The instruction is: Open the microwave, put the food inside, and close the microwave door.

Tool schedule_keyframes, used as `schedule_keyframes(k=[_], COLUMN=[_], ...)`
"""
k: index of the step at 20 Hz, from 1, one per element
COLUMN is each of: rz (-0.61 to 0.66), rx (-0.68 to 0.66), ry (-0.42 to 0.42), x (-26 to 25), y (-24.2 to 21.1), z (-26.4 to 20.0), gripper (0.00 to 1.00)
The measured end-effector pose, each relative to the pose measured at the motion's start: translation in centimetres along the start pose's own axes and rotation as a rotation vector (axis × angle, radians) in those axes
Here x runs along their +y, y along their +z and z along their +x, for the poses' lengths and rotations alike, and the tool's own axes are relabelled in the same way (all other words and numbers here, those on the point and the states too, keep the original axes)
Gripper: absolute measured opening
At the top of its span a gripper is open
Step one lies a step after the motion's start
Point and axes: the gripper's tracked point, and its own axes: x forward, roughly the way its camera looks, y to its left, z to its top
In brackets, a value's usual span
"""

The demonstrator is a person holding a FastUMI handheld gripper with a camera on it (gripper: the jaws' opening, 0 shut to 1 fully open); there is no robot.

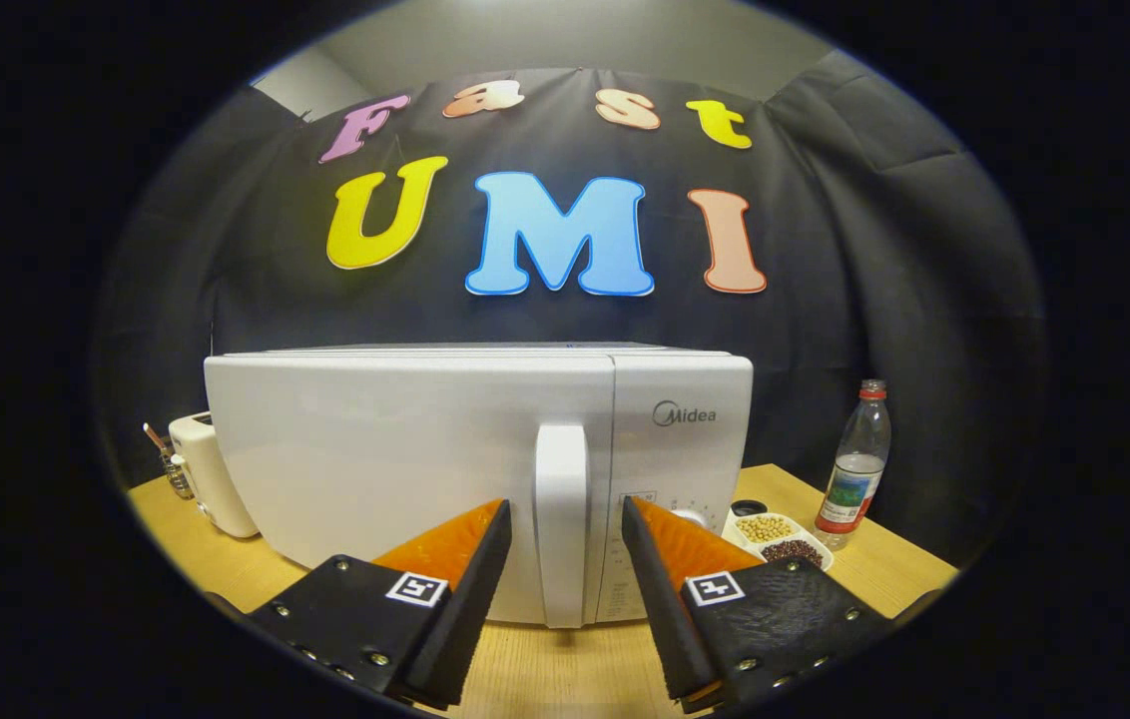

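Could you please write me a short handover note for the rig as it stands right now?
Hand-held gripper: open, one finger on each side of the microwave's vertical door handle, not yet pressing on it.
Microwave: on the wooden table, door shut.
Food: a divided dish of beans sits on the table beside the microwave's control side, with a water bottle beyond it. A white appliance stands on the other side.
Done: gripper lined up on the handle.
Left: grip the handle, pull the door open, put the food inside, close the door.
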Motion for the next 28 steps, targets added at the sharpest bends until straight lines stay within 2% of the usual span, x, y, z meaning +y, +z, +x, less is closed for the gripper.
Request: schedule_keyframes(k=[1,3,4,5,6,7,10,11,13,16,21,28], rz=[-0.009,0.012,0.020,0.033,0.045,0.048,0.064,0.071,0.078,0.040,0.074,0.031], rx=[0.012,0.024,0.033,0.039,0.047,0.043,0.040,0.042,0.056,0.032,0.051,-0.004], ry=[-0.034,-0.041,-0.048,-0.045,-0.042,-0.043,-0.026,-0.026,-0.028,-0.015,0.077,0.200], x=[-0.5,-0.3,-0.3,-0.3,-0.2,-0.1,-0.1,-0.1,-0.2,0.5,3.0,9.5], y=[-0.2,-0.5,0.1,-0.5,-0.5,-0.4,-0.2,-0.4,-0.6,-0.6,-1.6,-2.5], z=[0.0,0.5,-0.9,0.2,0.3,0.1,-0.3,-0.1,-0.6,-4.7,-10.4,-18.9], gripper=[0.60,0.35,0.35,0.26,0.25,0.17,0.17,0.12,0.12,0.12,0.12,0.11])
